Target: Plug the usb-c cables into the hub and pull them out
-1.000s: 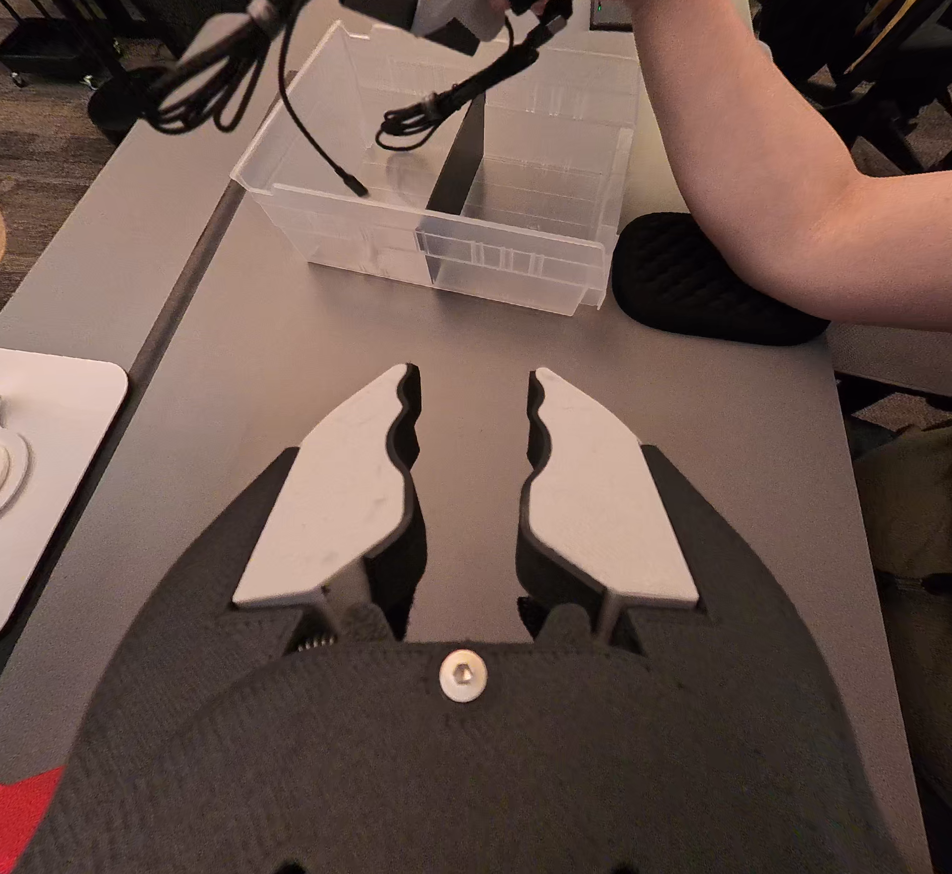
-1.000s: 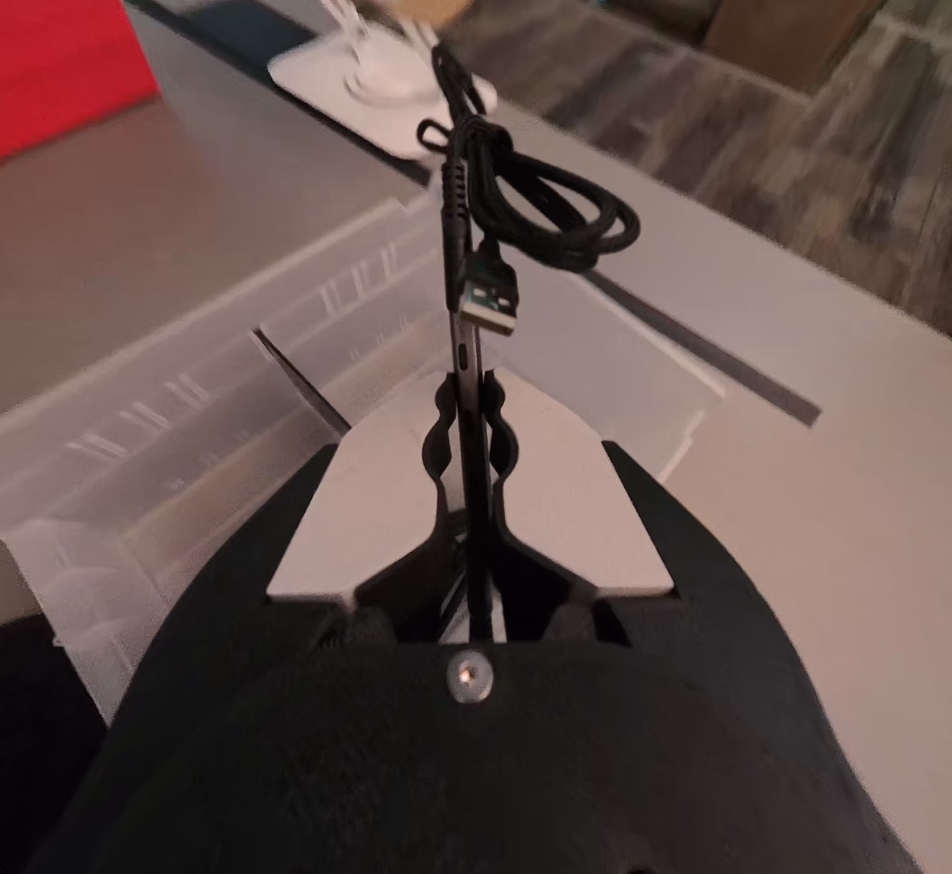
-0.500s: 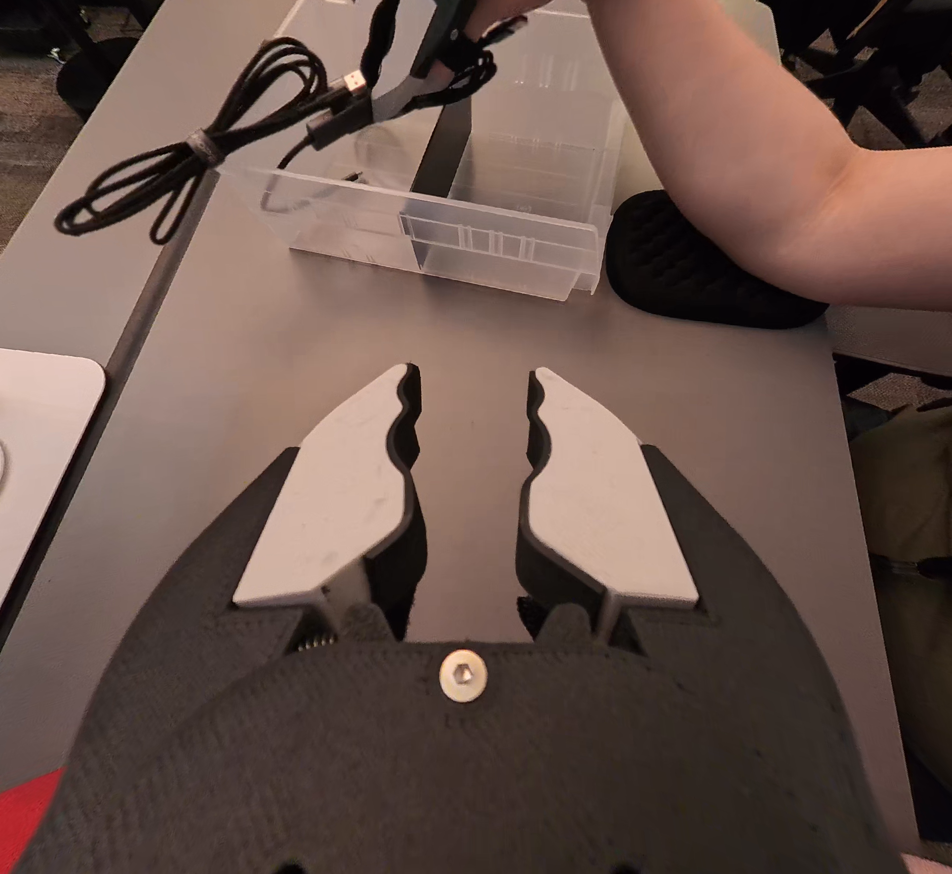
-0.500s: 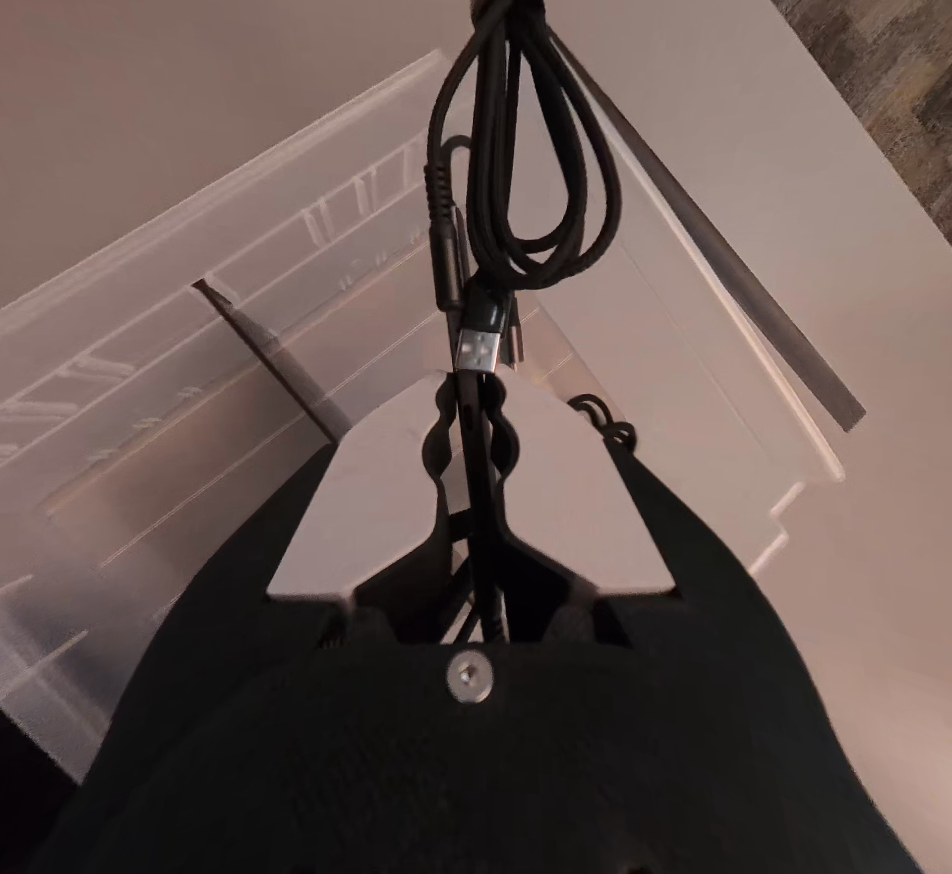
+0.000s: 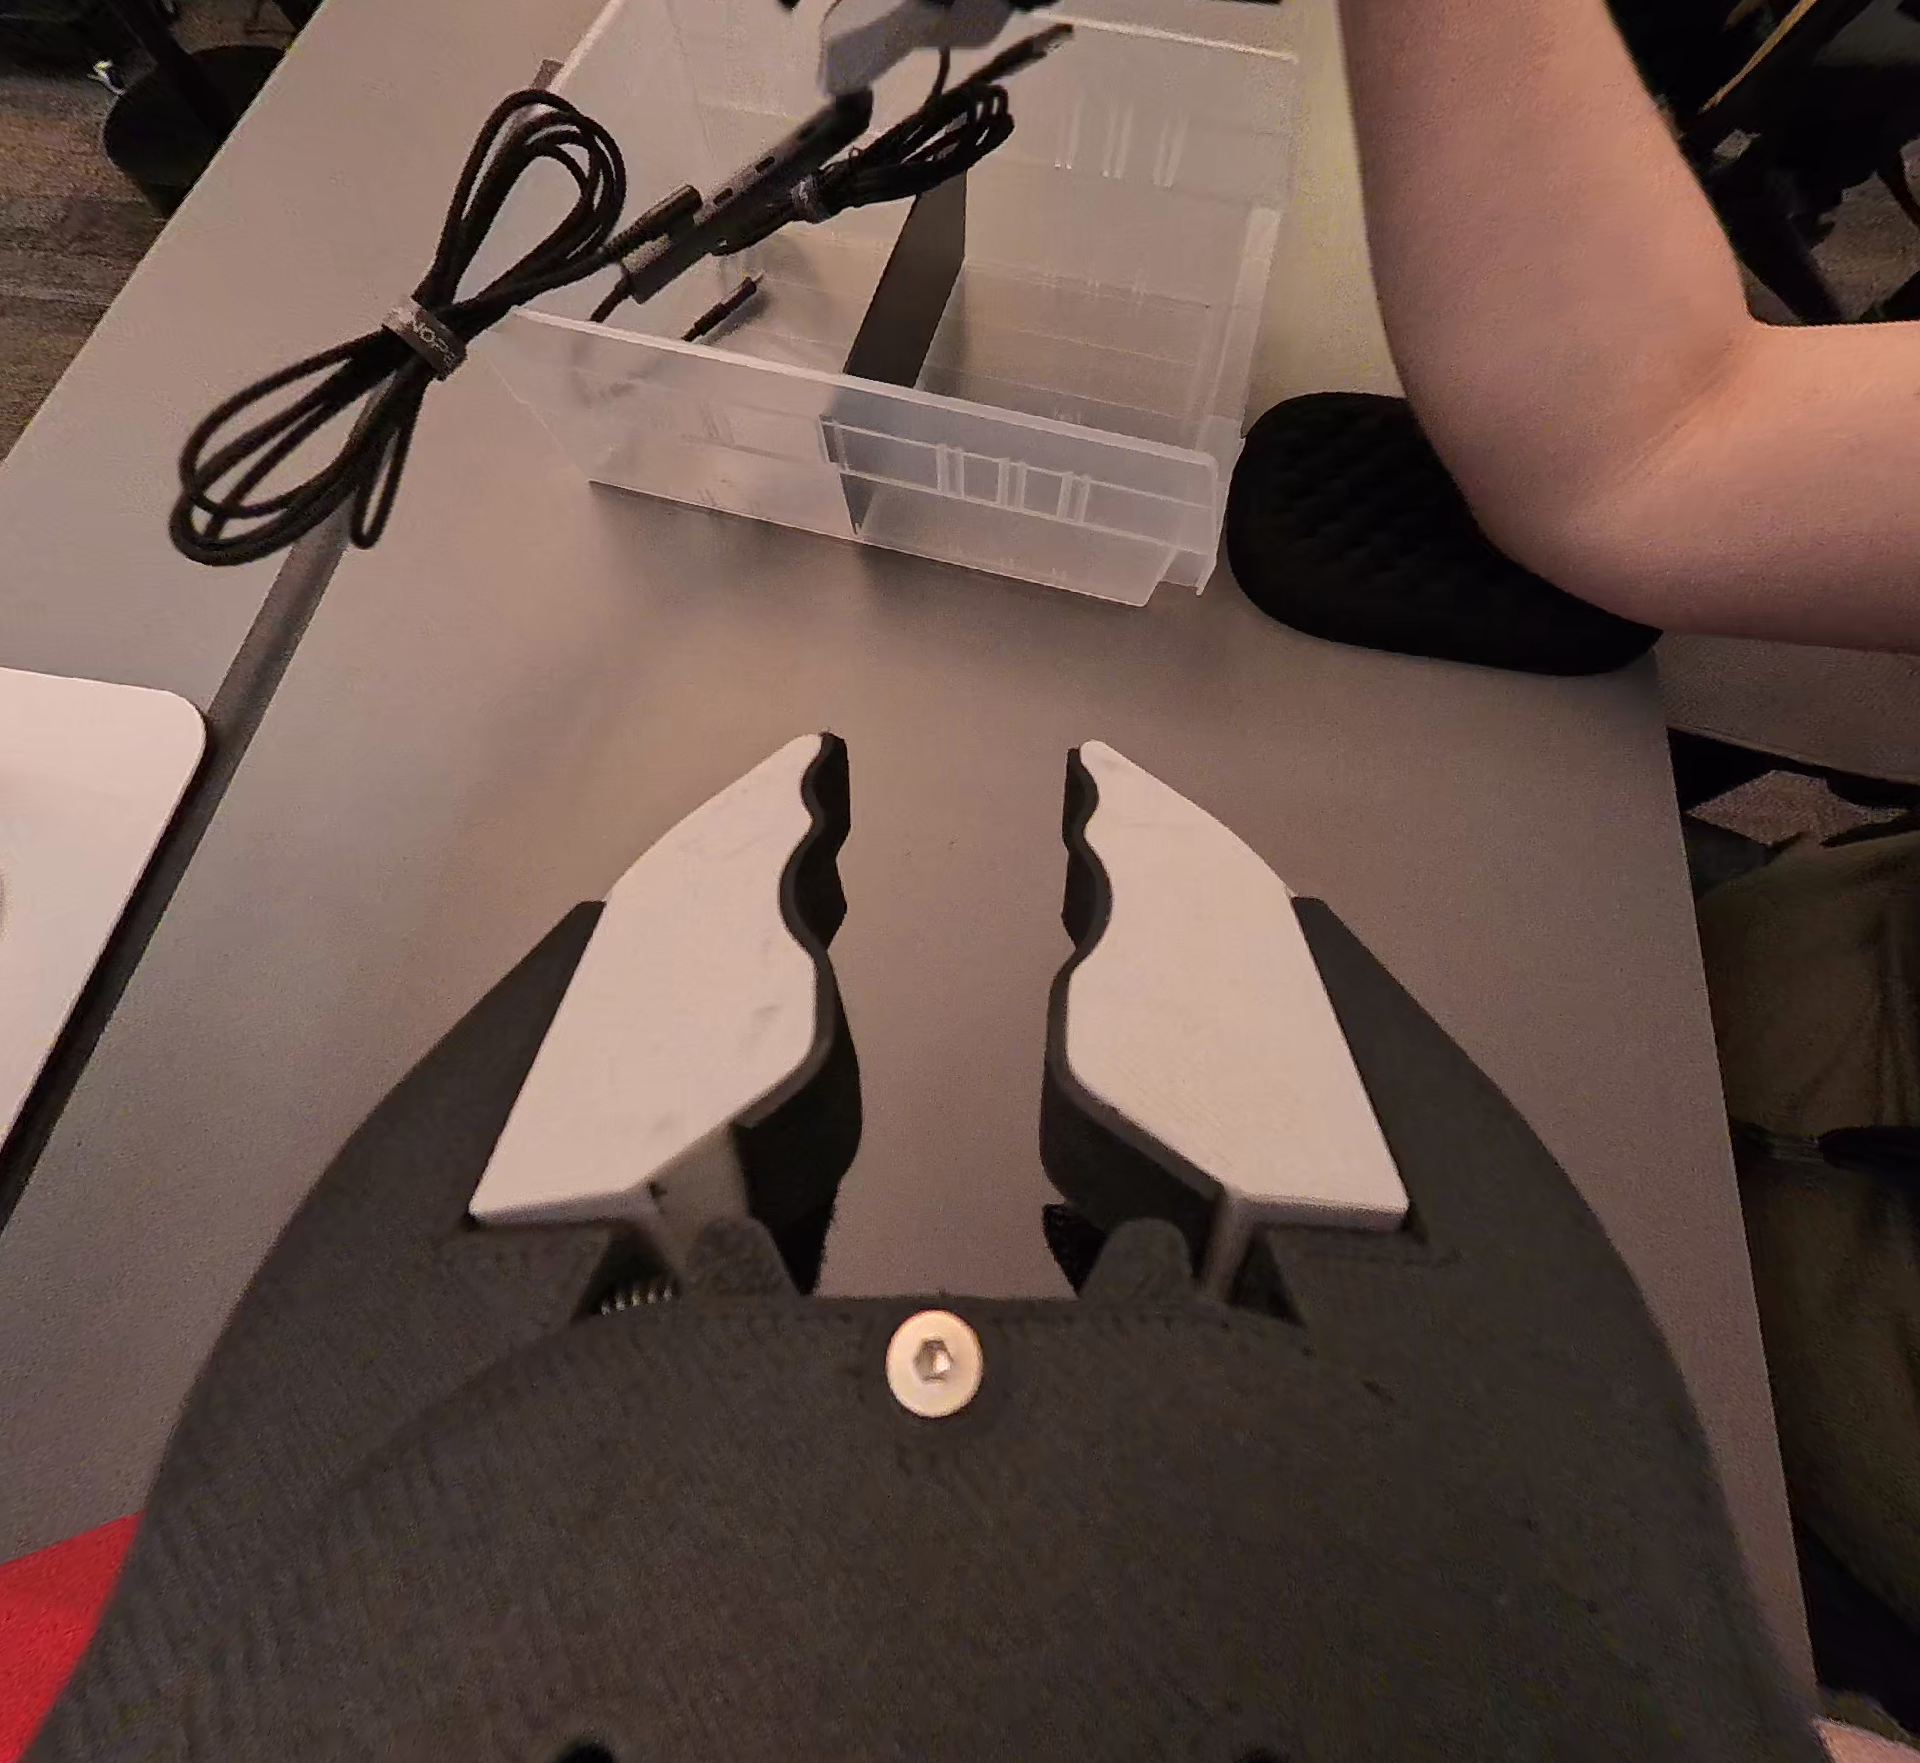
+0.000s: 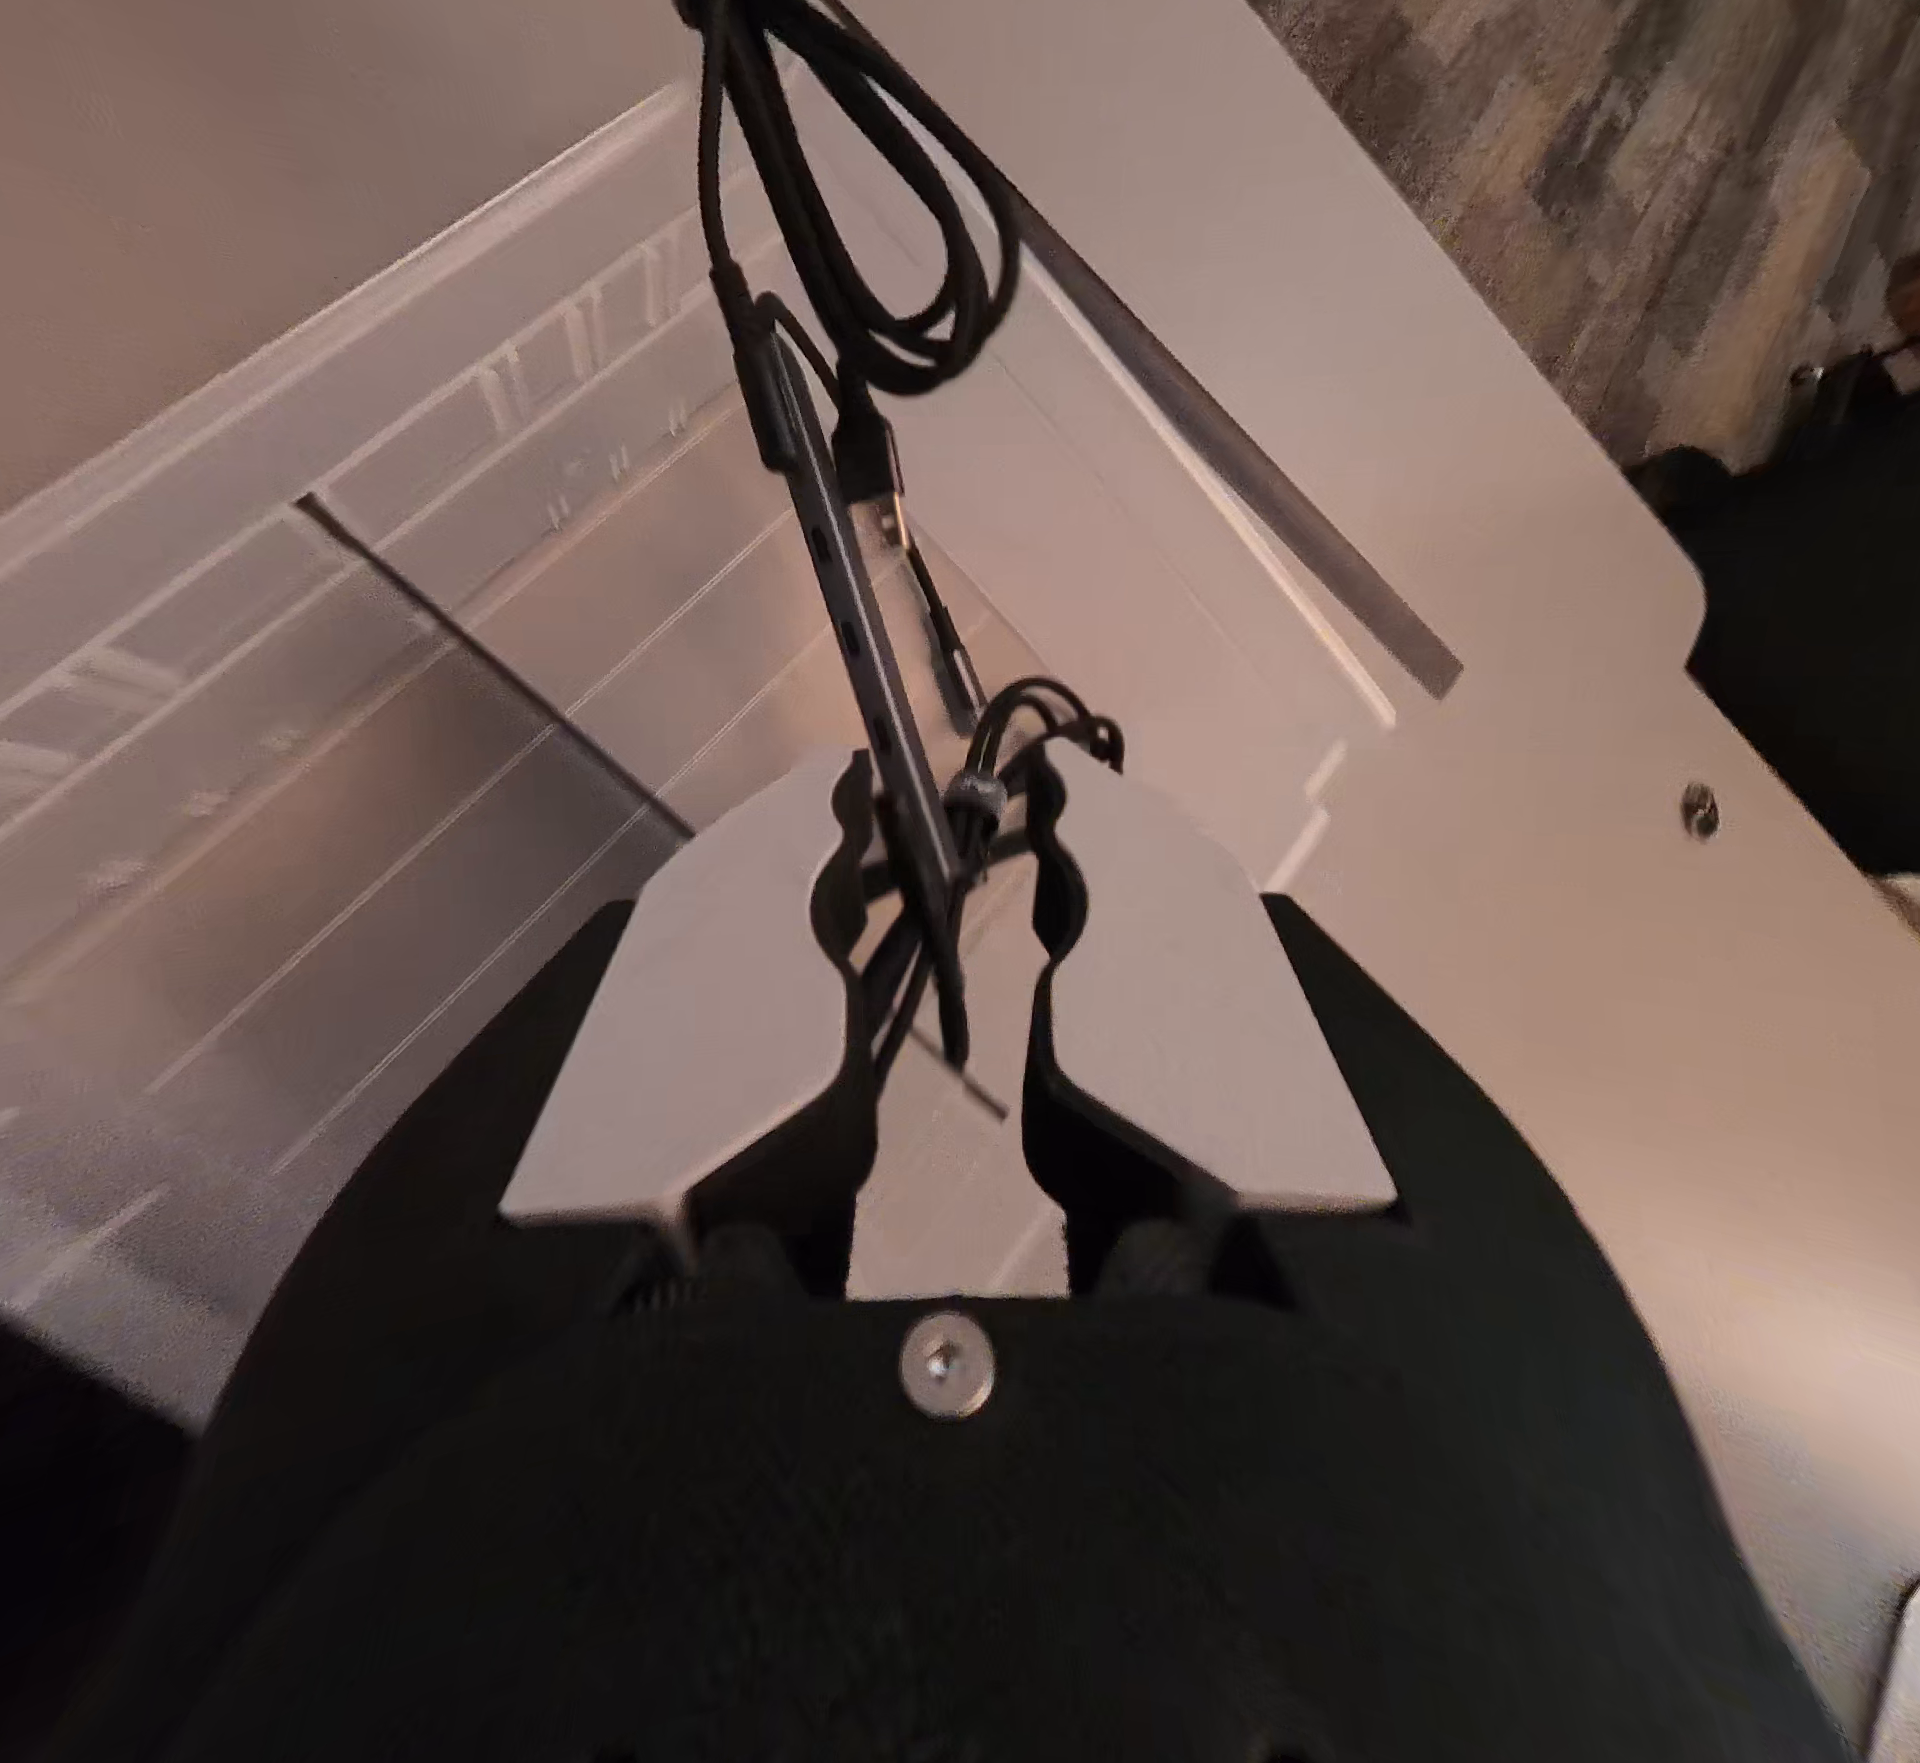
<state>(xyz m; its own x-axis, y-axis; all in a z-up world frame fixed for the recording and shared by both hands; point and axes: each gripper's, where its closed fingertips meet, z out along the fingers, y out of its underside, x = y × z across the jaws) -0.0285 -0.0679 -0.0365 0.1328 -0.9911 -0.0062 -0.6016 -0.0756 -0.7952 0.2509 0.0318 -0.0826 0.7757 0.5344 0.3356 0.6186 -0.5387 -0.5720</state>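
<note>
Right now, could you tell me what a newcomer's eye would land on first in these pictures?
Probably the clear plastic divided bin at the far middle of the grey table, with the right gripper above it, open around a slim grey hub. A coiled black braided cable trails from the bin's left edge onto the table. In the foreground the left gripper is open and empty.

Bare tabletop [image 5: 935, 653] ahead of left tool [image 5: 956, 768]; beyond, clear bin [image 5: 1018, 487] and black pad [image 5: 1382, 529] blocking (bundled cable [image 5: 416, 331] at far left).
</note>
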